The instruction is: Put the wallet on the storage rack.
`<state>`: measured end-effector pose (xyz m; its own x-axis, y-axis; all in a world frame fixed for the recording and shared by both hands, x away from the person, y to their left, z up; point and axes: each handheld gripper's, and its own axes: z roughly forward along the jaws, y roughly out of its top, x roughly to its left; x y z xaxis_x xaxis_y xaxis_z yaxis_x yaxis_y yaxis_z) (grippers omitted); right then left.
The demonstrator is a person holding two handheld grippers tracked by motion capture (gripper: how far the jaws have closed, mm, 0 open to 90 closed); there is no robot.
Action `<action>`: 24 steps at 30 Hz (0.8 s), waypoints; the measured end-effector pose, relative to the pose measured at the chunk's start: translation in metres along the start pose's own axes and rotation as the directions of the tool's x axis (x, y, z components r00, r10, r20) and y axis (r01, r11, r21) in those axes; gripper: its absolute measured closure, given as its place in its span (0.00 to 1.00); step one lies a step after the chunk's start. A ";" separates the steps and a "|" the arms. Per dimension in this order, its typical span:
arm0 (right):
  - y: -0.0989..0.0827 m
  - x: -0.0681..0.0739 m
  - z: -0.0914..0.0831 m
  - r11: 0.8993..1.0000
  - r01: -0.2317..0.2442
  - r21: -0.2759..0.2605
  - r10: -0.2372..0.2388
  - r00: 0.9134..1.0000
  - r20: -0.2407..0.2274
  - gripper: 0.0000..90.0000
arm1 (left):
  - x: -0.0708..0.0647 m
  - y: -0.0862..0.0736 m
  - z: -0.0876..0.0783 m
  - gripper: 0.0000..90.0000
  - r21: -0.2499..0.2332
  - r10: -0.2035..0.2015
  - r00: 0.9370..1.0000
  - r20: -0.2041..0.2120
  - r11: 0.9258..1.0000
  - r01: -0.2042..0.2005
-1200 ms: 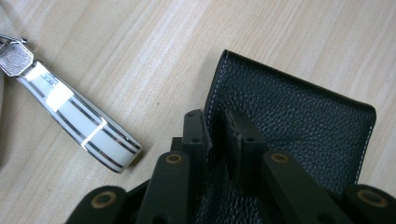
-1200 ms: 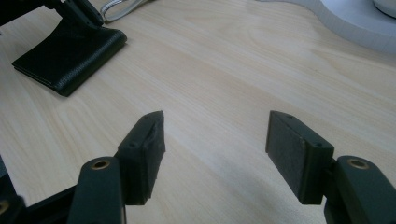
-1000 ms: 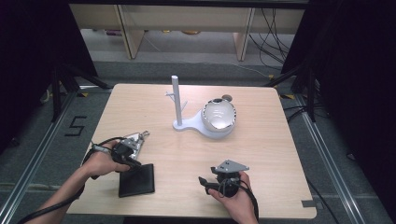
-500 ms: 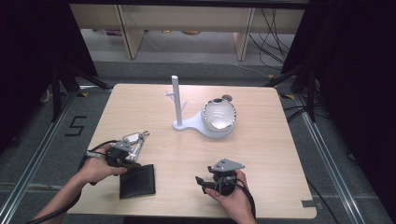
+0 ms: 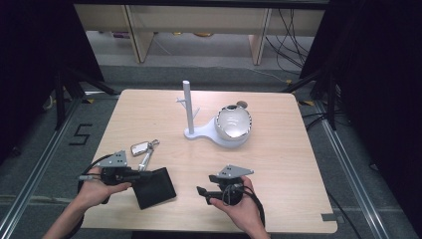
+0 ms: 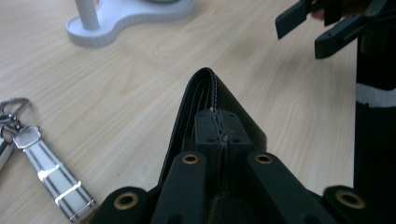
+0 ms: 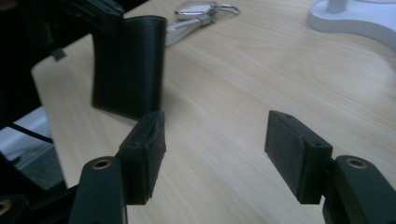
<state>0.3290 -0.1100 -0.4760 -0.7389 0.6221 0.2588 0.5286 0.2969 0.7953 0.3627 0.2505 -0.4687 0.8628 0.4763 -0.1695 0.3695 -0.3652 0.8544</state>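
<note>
High view: the left gripper [image 5: 130, 174] was clamped on the near-left end of a black wallet [image 5: 154, 187], which lay close to the table's [image 5: 278, 164] near edge, toward its near-left corner. The keys [image 5: 144, 149] lay just beyond the wallet. The right gripper [image 5: 205, 191] was held near the middle of the near edge, pointing toward the wallet and well apart from it. A white stand [image 5: 191, 117] with an upright post stood at the table's centre, carrying a bowl [image 5: 232, 123].

Left gripper view: the jaws were fully closed on the wallet [image 6: 219, 100], pads pressing its stitched edge, a contact the high view did not resolve. The key fob [image 6: 51, 175] lay beside it.

Right gripper view: the jaws stood wide apart with bare table [image 7: 243, 88] between them, holding nothing. The wallet [image 7: 128, 65] appeared lifted at one end, tilted off the table
</note>
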 end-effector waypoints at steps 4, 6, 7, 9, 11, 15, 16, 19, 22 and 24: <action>0.012 0.006 0.003 1.000 0.023 -0.001 -0.023 0.999 -0.049 0.44 | -0.005 0.002 0.002 0.98 -0.083 0.005 1.000 0.030 0.997 -0.003; 0.020 0.008 0.006 0.998 0.063 -0.008 -0.063 0.996 -0.066 0.44 | -0.008 0.004 0.004 0.98 -0.110 0.012 0.999 0.045 0.994 -0.007; 0.024 0.008 0.008 0.996 0.088 0.001 -0.088 0.994 -0.064 0.44 | -0.009 0.005 0.006 0.98 -0.118 0.021 0.998 0.059 0.993 -0.013; 0.031 0.010 0.010 0.997 0.076 0.019 -0.074 0.993 -0.097 0.43 | -0.010 0.005 0.007 0.98 -0.125 0.033 0.997 0.063 0.992 -0.025; 0.035 0.009 0.010 0.996 0.086 0.031 -0.082 0.992 -0.097 0.43 | -0.012 0.006 0.010 0.98 -0.137 0.034 0.996 0.081 0.990 -0.023; 0.044 0.003 0.021 0.989 0.129 0.067 -0.118 0.983 -0.142 0.43 | -0.017 0.011 0.017 0.98 -0.152 0.055 0.992 0.115 0.988 -0.038; 0.044 0.002 0.024 0.988 0.141 0.063 -0.130 0.980 -0.154 0.42 | -0.017 0.011 0.017 0.98 -0.152 0.055 0.992 0.115 0.988 -0.038; 0.044 0.002 0.029 0.984 0.158 0.080 -0.143 0.974 -0.173 0.42 | -0.021 0.015 0.020 0.98 -0.152 0.070 0.989 0.133 0.987 -0.050; 0.041 0.002 0.038 0.978 0.182 0.096 -0.160 0.966 -0.204 0.42 | -0.026 0.020 0.024 0.98 -0.160 0.088 0.982 0.167 0.985 -0.061; 0.040 0.002 0.039 0.977 0.190 0.100 -0.167 0.964 -0.206 0.42 | -0.028 0.022 0.025 0.98 -0.164 0.095 0.981 0.172 0.984 -0.066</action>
<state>0.3651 -0.0683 -0.4654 -0.8867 0.4010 0.2301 0.4176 0.4811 0.7708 0.3555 0.2096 -0.4575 0.9403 0.2948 -0.1699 0.2500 -0.2599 0.9327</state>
